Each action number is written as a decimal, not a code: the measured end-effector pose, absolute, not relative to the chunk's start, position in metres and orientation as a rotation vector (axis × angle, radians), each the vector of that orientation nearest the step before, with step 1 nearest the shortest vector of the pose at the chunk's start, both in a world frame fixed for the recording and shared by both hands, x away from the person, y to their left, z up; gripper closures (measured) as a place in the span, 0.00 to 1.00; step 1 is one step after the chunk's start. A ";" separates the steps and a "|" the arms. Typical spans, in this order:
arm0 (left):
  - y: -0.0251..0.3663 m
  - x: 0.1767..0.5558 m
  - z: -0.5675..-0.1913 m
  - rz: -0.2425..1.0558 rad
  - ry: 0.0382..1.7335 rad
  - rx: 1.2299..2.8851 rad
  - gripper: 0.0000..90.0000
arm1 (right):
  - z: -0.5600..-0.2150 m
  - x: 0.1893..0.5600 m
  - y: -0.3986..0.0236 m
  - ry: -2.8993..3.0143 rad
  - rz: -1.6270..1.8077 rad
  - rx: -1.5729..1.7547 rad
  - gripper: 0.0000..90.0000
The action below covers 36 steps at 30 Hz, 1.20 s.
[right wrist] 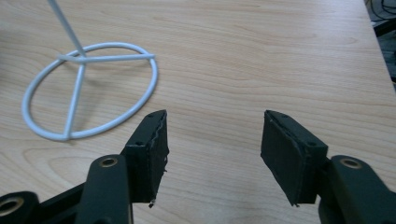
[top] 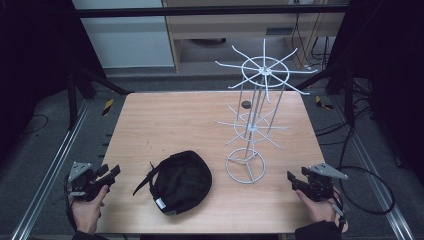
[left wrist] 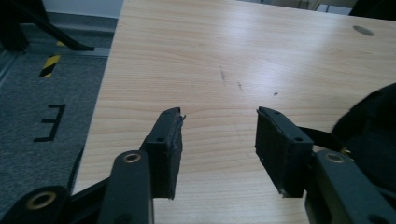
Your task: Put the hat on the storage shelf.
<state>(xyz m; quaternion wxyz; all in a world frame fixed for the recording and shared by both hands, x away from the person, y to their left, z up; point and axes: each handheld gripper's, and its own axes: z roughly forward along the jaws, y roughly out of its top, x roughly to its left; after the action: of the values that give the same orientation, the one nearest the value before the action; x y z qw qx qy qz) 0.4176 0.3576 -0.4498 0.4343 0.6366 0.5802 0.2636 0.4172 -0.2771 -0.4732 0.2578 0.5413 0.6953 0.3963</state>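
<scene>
The rectangular light wooden table [top: 175,120] stood on grey carpeted floor [top: 35,150], with metal rails [top: 55,165] running along both sides and dark frame posts behind. A small dark round mark [top: 246,104] lay near the far edge of the table.

No containers were present. A white wire two-tier display stand with radiating hooks [top: 252,115] stood upright on the right half of the table, on a ring base [right wrist: 88,88]. A black fabric cap [top: 181,182] lay on the near centre, its strap [top: 144,179] pointing left; it was cut off at the right edge of the left gripper view.

The left gripper [top: 111,174] was held at the near left corner, jaws wide apart and holding nothing. The right gripper [top: 292,179] was held at the near right corner, near the ring base, jaws likewise wide apart and empty.

The white label [top: 160,203] on the cap was too small to read.
</scene>
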 end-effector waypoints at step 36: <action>0.299 0.399 -0.428 0.566 1.224 1.726 0.56 | -0.451 0.410 -0.160 2.191 1.320 1.143 0.48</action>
<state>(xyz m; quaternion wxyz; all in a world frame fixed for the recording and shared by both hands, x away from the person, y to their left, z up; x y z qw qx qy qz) 0.3992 0.2989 -0.4279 0.4578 0.7006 0.4969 0.2295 0.4104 -0.1596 -0.4506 0.1693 0.4020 0.7708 0.4644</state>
